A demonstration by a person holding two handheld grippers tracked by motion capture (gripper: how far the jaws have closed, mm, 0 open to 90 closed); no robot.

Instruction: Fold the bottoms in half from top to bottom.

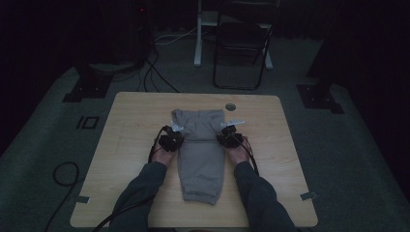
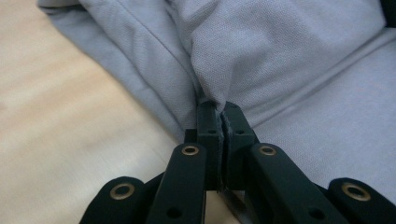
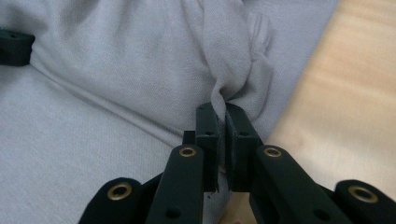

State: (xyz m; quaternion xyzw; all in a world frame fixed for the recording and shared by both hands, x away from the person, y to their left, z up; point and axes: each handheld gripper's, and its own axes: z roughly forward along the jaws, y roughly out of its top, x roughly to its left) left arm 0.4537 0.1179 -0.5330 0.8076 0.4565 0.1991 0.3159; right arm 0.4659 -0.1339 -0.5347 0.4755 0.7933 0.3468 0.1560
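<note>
Grey cotton trousers (image 1: 199, 154) lie half-folded on the pale wooden table (image 1: 130, 145); left gripper (image 1: 172, 138) and right gripper (image 1: 230, 137) each pinch the folded-over top, another fold probably remaining.

Left gripper (image 2: 219, 112) fingers clamped together, right gripper (image 3: 222, 114) likewise, forearms parallel

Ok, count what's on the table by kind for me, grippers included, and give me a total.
Grey garment, folded over on itself, lying on the table: 1
Black grippers, each pinching the garment's cloth: 2, left gripper and right gripper
Round grommet in the tabletop: 1
Total: 4
</note>
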